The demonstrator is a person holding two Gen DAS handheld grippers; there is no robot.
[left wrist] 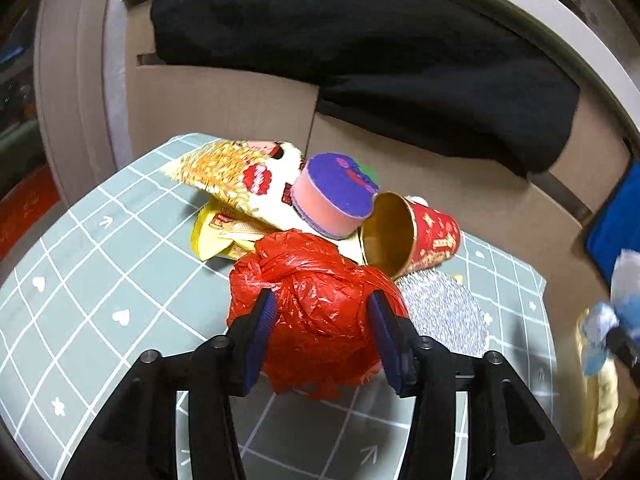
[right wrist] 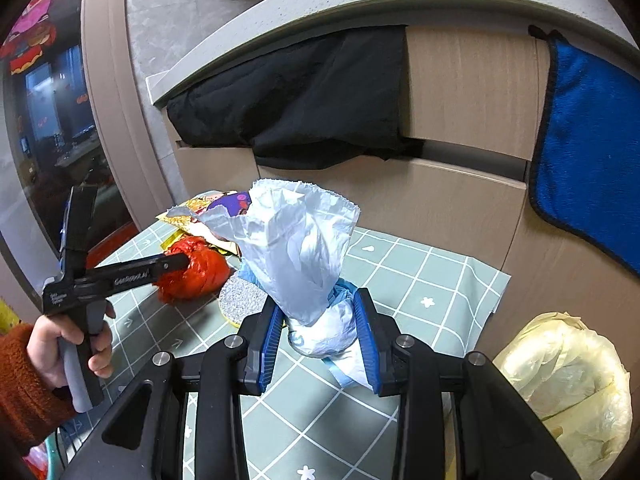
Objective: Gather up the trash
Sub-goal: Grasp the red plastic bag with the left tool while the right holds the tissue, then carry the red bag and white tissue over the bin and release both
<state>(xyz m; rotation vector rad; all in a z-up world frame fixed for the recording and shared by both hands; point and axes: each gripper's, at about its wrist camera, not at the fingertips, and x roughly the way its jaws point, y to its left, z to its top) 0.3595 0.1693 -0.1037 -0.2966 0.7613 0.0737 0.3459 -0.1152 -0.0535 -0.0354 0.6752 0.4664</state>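
A crumpled red plastic bag (left wrist: 316,312) lies on the green checked tablecloth (left wrist: 92,280). My left gripper (left wrist: 322,316) has its jaws around the bag, pads pressing its sides; it also shows in the right wrist view (right wrist: 176,264) against the red bag (right wrist: 196,268). My right gripper (right wrist: 320,332) is shut on a bunched white and blue plastic bag (right wrist: 304,248), held above the table. Behind the red bag lie a snack wrapper (left wrist: 240,176), a pink and purple round tub (left wrist: 336,196), a red paper cup (left wrist: 416,236) on its side and a silver scouring pad (left wrist: 444,308).
A cabinet (right wrist: 460,92) with a black cloth (left wrist: 360,60) and a blue towel (right wrist: 588,152) stands behind the table. A pale yellow bag-lined bin (right wrist: 572,384) sits at the table's right. A yellow wrapper (left wrist: 220,232) lies under the snack wrapper.
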